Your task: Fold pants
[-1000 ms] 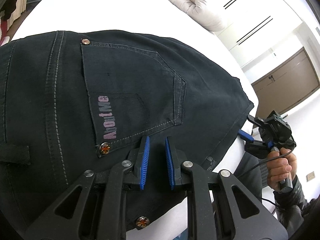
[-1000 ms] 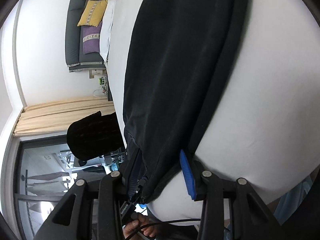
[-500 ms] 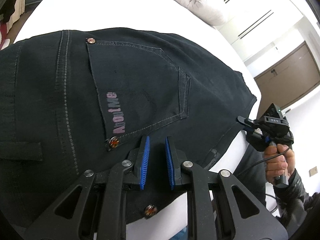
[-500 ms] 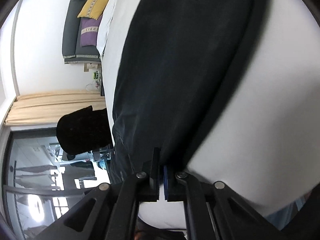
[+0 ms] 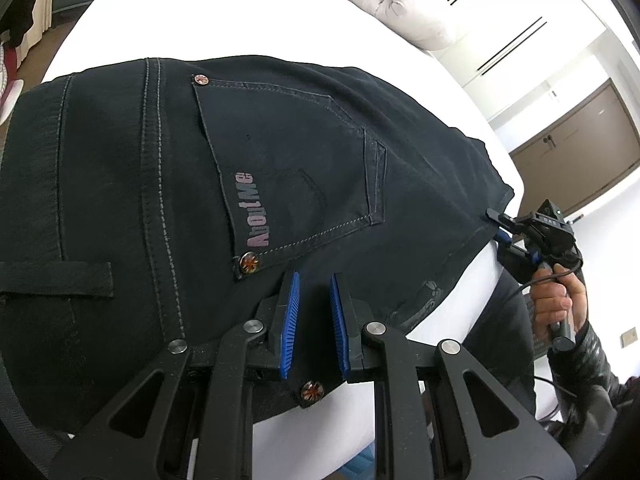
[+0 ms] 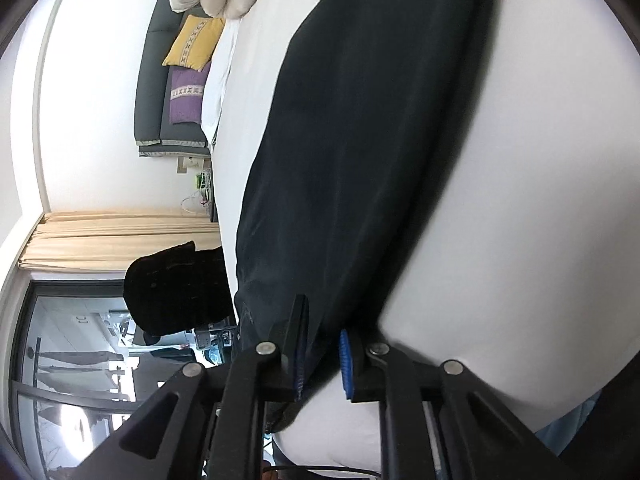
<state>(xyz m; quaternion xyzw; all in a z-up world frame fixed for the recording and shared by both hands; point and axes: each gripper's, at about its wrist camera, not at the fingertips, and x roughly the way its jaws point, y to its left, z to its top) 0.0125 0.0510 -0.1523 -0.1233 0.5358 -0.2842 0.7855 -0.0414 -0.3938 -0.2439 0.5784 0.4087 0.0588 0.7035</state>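
Bottom centre, left view: left gripper [image 5: 313,320] clamped on pants [image 5: 280,152] waistband | right gripper [image 6: 323,360] jaws opening, hem between them | risk: hem slips free, fold collapses onto bed [image 5: 200,12]

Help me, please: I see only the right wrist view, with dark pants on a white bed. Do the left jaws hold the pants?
Observer: Yes. The left gripper is shut on the waist edge of the pants, with a metal button low between the jaws.
Operator: Which side of the pants is up?
Observer: The back. A back pocket faces up, with pale lettering along one edge.
Operator: Is the cloth near the waist flat?
Observer: Mostly. It lies smooth on the bed, and a belt loop lies flat against it.
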